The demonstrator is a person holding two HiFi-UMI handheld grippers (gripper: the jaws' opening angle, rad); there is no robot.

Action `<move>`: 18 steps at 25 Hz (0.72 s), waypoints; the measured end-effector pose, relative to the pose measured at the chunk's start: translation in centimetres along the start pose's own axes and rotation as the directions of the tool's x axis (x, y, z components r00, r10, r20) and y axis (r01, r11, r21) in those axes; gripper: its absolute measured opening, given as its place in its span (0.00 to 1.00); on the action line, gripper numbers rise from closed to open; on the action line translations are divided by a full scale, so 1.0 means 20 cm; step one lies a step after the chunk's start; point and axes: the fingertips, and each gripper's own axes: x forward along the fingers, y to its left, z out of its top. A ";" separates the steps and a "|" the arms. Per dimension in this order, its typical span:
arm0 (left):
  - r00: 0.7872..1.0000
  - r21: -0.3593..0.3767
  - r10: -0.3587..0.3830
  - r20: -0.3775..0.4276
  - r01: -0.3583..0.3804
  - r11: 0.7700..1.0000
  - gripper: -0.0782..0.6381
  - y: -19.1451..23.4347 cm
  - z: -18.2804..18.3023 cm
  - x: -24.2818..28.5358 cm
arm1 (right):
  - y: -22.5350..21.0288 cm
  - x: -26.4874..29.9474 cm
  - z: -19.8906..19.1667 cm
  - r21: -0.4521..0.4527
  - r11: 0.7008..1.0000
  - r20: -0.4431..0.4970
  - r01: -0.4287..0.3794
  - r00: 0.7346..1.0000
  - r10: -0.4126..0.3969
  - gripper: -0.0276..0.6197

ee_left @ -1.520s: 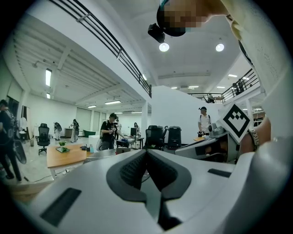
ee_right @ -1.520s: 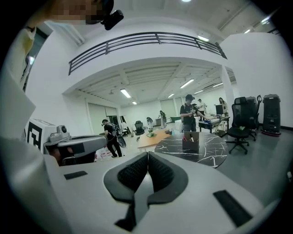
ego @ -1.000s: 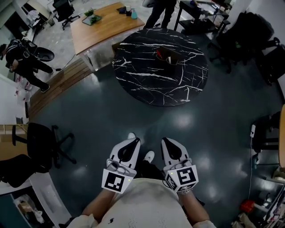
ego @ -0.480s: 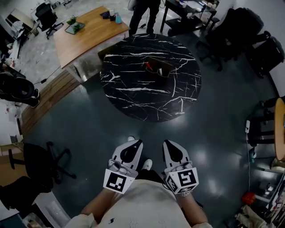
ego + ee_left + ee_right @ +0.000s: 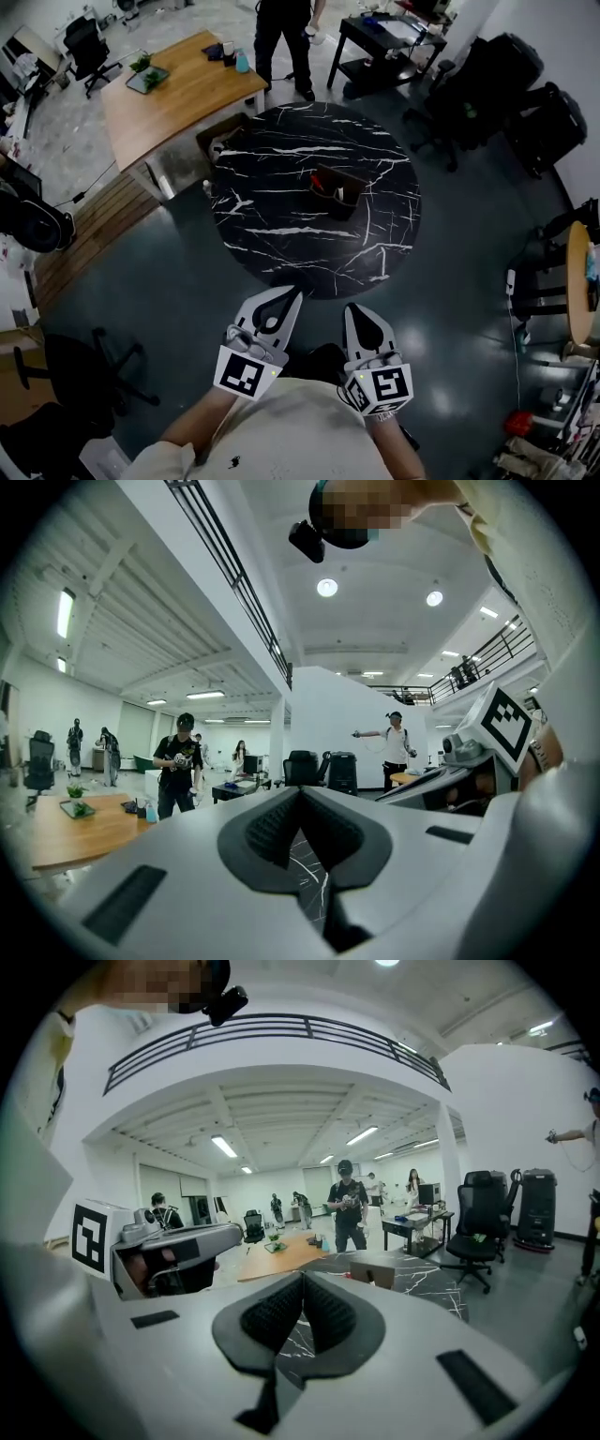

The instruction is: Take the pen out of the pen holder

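Closer now, the table (image 5: 281, 225) carries the pen holder (image 5: 339, 192) near its middle, with something red, likely the pen (image 5: 317, 181), inside. Left gripper (image 5: 284, 294) and right gripper (image 5: 353, 310) are closed and empty; reaching in like that could topple the holder.

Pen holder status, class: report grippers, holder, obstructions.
Left gripper and right gripper shut, empty, well short of the holder. Pen holder on round marble table, untouched. Nothing between grippers and holder.
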 end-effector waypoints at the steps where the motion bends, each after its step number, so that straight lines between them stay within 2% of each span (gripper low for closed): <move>1: 0.998 -0.082 0.033 0.050 -0.029 0.996 0.13 0.03 0.03 0.02 | -0.01 0.02 0.01 0.002 1.000 0.000 0.005 1.000 -0.005 0.07; 2: 0.995 -0.139 0.057 0.080 -0.045 0.989 0.13 0.05 0.04 0.04 | -0.02 0.04 0.02 0.005 1.000 0.000 0.011 1.000 -0.011 0.07; 3: 0.995 -0.147 0.056 0.079 -0.044 0.988 0.13 0.06 0.03 0.07 | -0.04 0.07 0.03 0.008 1.000 0.002 0.015 1.000 -0.015 0.07; 5: 0.999 -0.107 0.026 0.038 -0.022 0.994 0.13 0.08 -0.03 0.12 | -0.08 0.12 0.04 0.012 1.000 0.001 0.017 1.000 -0.017 0.07; 7: 0.998 -0.153 0.042 0.042 -0.035 0.988 0.13 0.12 -0.06 0.19 | -0.12 0.19 0.04 0.016 1.000 -0.006 0.013 1.000 -0.013 0.07; 8: 0.999 -0.148 0.040 0.035 -0.034 0.988 0.13 0.14 -0.07 0.23 | -0.15 0.22 0.04 0.022 1.000 -0.012 0.010 1.000 -0.009 0.07; 10: 0.999 -0.026 -0.006 -0.035 0.005 1.000 0.13 0.17 -0.10 0.29 | -0.20 0.29 0.05 0.041 0.999 -0.020 0.003 1.000 -0.003 0.07; 11: 0.998 0.009 -0.014 -0.060 0.014 1.000 0.13 0.18 -0.11 0.33 | -0.23 0.33 0.07 0.046 0.999 -0.023 -0.003 1.000 0.005 0.07; 12: 0.999 -0.021 0.006 -0.051 -0.007 1.000 0.13 0.21 -0.11 0.37 | -0.26 0.36 0.08 0.046 0.999 -0.026 -0.014 1.000 0.015 0.07; 14: 0.997 -0.146 0.078 -0.004 -0.077 0.986 0.13 0.27 -0.08 0.46 | -0.31 0.44 0.11 0.037 0.998 -0.030 -0.041 0.999 0.042 0.07; 15: 0.995 -0.166 0.097 -0.002 -0.096 0.981 0.13 0.29 -0.09 0.51 | -0.34 0.48 0.13 0.036 0.998 -0.032 -0.054 0.998 0.055 0.07; 18: 0.992 -0.149 0.123 -0.027 -0.125 0.981 0.13 0.36 -0.10 0.67 | -0.48 0.60 0.17 0.044 0.996 -0.042 -0.081 0.996 0.083 0.07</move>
